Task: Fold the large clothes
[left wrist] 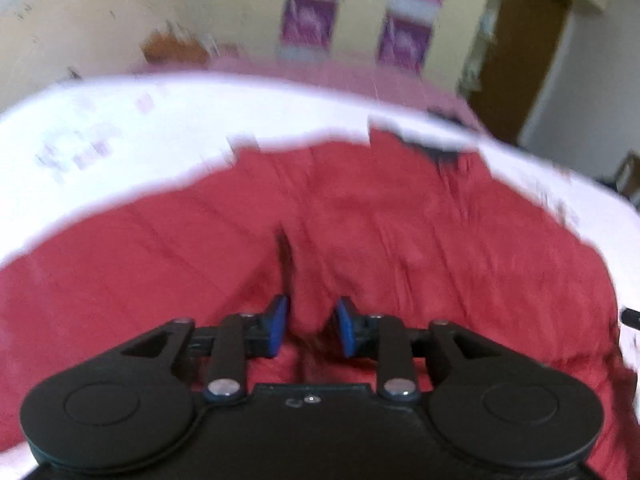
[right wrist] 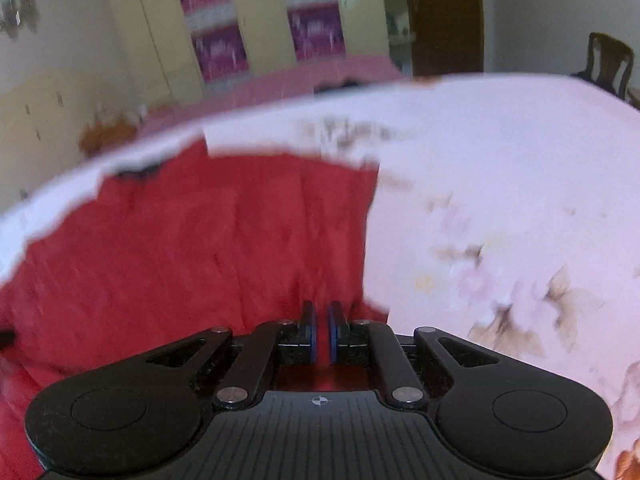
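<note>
Left tool [left wrist: 311,326] spread over red garment [left wrist: 360,232]; only right view shows right tool [right wrist: 321,334], seemingly pinching it.

Your right gripper [right wrist: 321,330], jaws nearly closed, hangs over the red garment [right wrist: 192,248]; pale floral bedsheet [right wrist: 500,184] spreads toward three o'clock, a wooden chair [right wrist: 610,60] at two.

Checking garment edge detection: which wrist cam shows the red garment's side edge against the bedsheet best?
Right wrist view. The red garment ends in a clean, long edge against the pale floral bedsheet, just right of the right gripper. The left wrist view is filled by the garment; only its blurred far edge shows.
</note>
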{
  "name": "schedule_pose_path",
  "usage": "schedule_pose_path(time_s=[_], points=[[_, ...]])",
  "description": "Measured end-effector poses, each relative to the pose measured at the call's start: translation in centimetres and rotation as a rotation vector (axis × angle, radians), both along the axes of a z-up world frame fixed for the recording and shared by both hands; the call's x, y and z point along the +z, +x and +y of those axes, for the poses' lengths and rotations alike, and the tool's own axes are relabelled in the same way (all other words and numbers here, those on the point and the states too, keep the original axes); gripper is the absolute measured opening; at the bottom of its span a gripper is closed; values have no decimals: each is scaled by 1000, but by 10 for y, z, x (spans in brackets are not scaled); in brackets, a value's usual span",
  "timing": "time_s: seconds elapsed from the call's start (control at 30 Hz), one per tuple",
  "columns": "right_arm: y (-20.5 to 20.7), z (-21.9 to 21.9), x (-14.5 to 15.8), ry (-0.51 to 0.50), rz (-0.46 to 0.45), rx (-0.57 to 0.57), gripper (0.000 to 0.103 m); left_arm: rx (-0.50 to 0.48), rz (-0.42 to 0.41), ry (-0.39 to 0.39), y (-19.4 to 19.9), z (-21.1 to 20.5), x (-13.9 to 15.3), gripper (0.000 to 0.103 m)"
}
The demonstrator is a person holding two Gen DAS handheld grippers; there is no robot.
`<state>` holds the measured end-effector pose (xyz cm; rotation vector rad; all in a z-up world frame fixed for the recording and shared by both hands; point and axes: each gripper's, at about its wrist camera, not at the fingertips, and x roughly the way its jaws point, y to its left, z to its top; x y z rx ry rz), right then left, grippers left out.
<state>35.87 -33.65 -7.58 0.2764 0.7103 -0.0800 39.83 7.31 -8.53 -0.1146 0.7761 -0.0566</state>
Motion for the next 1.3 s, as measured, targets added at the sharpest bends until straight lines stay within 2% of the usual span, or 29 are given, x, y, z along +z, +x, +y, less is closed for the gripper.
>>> schedule_pose_path(time_s=[0.1,0.17,0.23,0.27,0.37,0.43,0.57,0.63,0.7,0.8,0.9,0.97,1.03,1.13,1.3], points=[[13,-9,9,-7,-30,-7,7,-45,-48,52,5,-14,9,28],[31,-9,3,-13,-3,3,7,-96,-30,79,18,-31,2,28],[52,-5,-17,-43,87,25,7,-118,18,82,35,-42,-17,30],[59,-6,-30,-52,141,29,7,-124,70,84,44,-45,-29,30],[61,-10,-27,-58,131,49,7,-105,87,54,49,-43,-28,28],[57,-17,-11,-54,45,32,7,-99,41,41,50,-42,-19,28],[86,-28,-3,-51,18,8,7,-102,38,53,70,-50,-22,29],[101,-26,-12,-69,59,24,7,-107,65,75,77,-54,-34,31],[111,-25,-29,-81,140,43,7,-117,77,87,79,-56,-40,31],[101,-24,-28,-87,135,36,7,-108,73,84,73,-54,-34,29],[65,-27,-8,-26,53,18,7,-98,33,40,53,-49,-22,29],[42,-19,2,-29,33,31,7,-101,20,26,37,-50,-20,29],[26,-10,0,-18,51,40,7,-104,27,31,27,-54,-27,30],[25,5,-26,-53,158,69,7,-107,45,47,28,-56,-42,32],[23,12,-29,-93,141,79,7,-115,44,60,31,-55,-43,33]])
